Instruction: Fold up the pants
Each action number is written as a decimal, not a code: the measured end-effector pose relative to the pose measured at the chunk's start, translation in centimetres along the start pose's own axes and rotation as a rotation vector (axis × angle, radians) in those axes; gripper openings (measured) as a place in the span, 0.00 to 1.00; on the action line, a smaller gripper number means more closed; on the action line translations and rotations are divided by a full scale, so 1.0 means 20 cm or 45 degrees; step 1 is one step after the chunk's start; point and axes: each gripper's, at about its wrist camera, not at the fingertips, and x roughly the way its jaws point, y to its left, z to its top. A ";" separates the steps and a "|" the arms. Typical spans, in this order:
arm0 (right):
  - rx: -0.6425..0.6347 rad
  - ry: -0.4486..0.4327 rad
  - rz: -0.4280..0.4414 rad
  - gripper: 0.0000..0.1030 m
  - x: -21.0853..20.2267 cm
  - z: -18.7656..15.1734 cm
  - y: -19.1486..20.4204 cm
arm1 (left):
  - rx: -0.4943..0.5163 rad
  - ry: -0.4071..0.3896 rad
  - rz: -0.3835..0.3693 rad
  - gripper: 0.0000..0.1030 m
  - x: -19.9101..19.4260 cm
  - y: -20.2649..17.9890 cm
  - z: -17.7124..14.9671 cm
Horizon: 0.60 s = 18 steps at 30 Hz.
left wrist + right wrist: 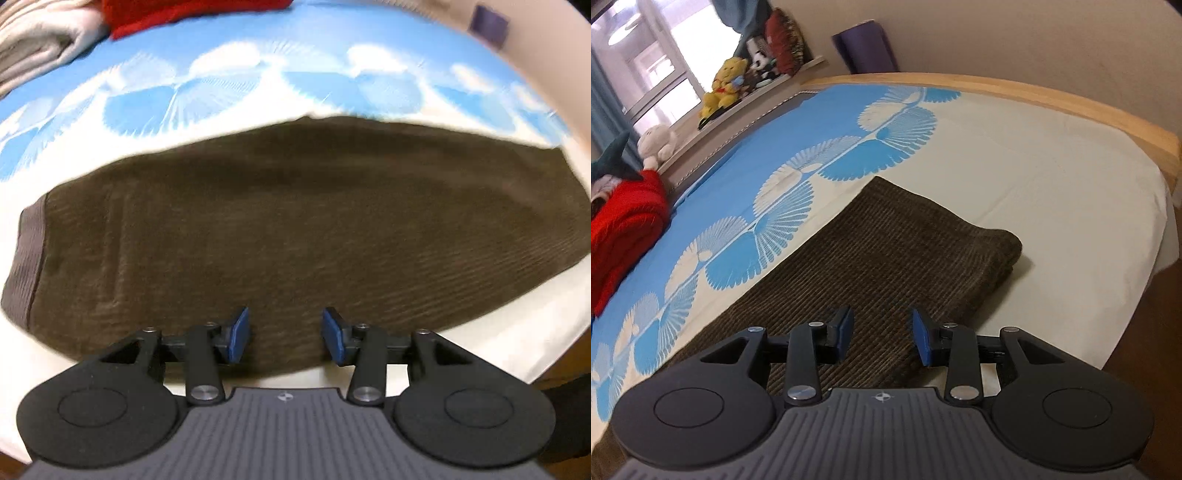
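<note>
We see a pair of dark olive-brown corduroy pants (295, 229) lying flat on a bed sheet (1052, 192) that is cream with a blue fan pattern. From the left wrist view the pants stretch from nine o'clock to three o'clock, with the grey ribbed waistband (27, 254) at nine o'clock. The legs appear already laid one over the other, and from the right wrist view the far end at one o'clock looks doubled into a thick rounded fold (1004, 251) — so we judge the folding partly done, with at least one more fold across the length left.

The left gripper (286, 334) hovers over the near edge of the pants, its blue pads spread apart with nothing pinched between them. The right gripper (882, 336) is likewise spread over the cloth, gripping nothing.

No containers are in view — only a red knitted blanket (624, 229) at nine o'clock and plush toys (726, 86) on a ledge at eleven o'clock.
</note>
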 end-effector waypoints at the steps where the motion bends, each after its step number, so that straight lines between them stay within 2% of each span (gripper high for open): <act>1: 0.011 0.001 0.000 0.36 0.00 0.00 -0.01 | 0.008 0.014 0.004 0.48 0.01 0.00 0.00; 4: 0.010 0.003 -0.013 0.36 0.02 0.00 -0.03 | 0.069 0.187 0.078 0.48 0.12 -0.03 -0.06; 6: 0.012 0.002 -0.029 0.36 0.02 0.00 -0.03 | 0.081 0.139 0.083 0.48 0.08 -0.04 -0.05; 9: 0.027 -0.013 -0.048 0.37 0.01 0.00 -0.03 | 0.059 0.038 0.001 0.49 -0.02 -0.04 -0.05; 10: 0.036 -0.017 -0.050 0.38 0.01 0.00 -0.04 | 0.057 0.048 -0.001 0.49 0.00 -0.05 -0.05; 13: 0.091 -0.010 -0.059 0.40 0.03 0.00 -0.07 | 0.107 0.174 0.051 0.48 0.11 -0.04 -0.08; 15: 0.142 0.006 -0.072 0.42 0.05 0.01 -0.11 | 0.156 0.149 0.071 0.51 0.10 -0.06 -0.07; 18: 0.251 0.027 -0.098 0.44 0.09 0.02 -0.19 | 0.128 0.141 0.051 0.52 0.10 -0.04 -0.05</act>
